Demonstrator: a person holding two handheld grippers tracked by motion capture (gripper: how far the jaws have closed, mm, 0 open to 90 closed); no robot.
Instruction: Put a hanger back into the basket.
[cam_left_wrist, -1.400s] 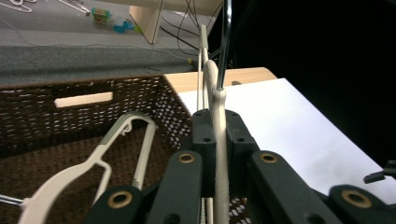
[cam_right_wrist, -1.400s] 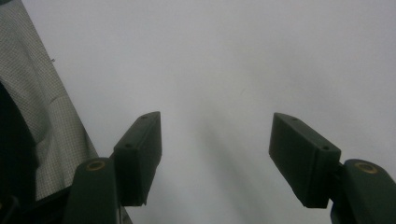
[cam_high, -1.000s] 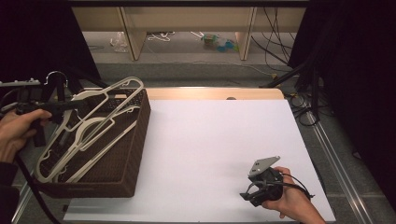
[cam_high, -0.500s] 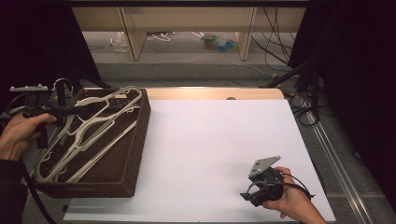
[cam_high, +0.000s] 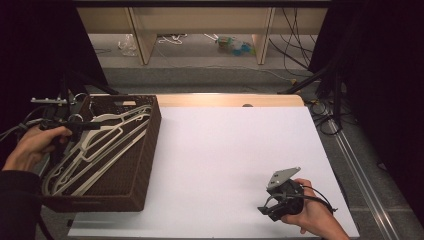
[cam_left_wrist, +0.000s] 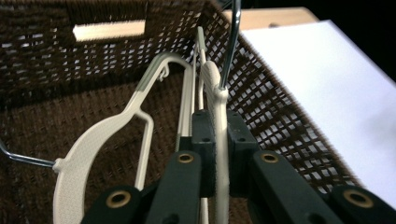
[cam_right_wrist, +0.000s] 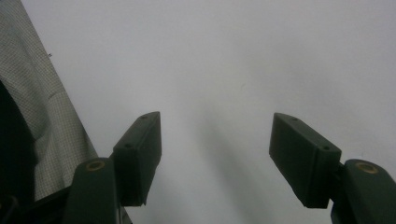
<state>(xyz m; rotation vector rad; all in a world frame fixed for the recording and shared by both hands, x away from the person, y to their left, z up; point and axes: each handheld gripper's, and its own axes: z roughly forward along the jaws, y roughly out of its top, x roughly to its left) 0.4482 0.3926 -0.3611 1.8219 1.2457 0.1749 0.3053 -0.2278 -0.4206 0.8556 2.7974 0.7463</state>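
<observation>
The left gripper clamps a white hanger inside the basket — its length runs straight ahead; the right gripper rests open, well apart.

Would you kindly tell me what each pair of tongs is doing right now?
Left tongs: shut on a white hanger over the basket.
Right tongs: open, holding nothing.
</observation>
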